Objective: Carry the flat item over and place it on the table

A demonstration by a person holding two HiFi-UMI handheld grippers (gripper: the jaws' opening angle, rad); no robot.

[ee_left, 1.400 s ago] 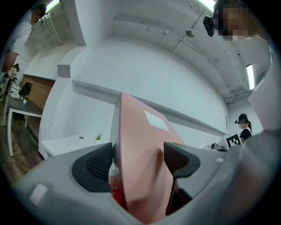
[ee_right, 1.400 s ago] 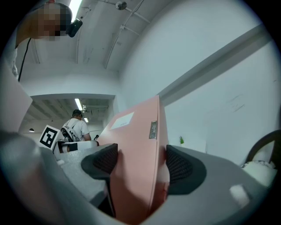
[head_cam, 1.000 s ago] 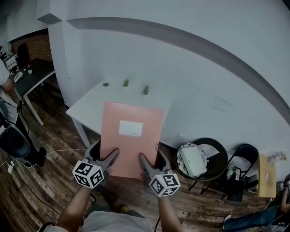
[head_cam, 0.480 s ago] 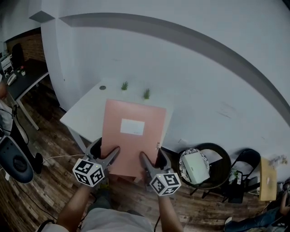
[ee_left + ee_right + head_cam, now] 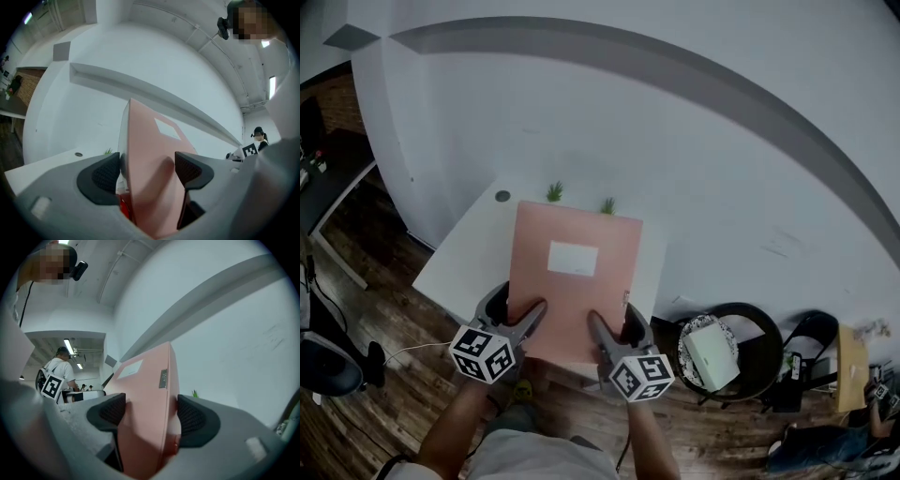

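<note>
Head view, centre of frame: pink folder with white label lies over the white table; whether it touches the tabletop cannot be told. Left gripper pinches the folder's near edge at lower left, right gripper pinches it at lower right; both gripper views show the pads tight on the cover. Two small green plants stand just past the folder's far edge, by the wall.

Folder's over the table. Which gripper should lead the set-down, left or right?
Left, marginally. The left gripper and right gripper are both shut on the pink folder at its near edge, but the white table shows more bare surface on the left; the folder's right edge runs close to the table's.
</note>
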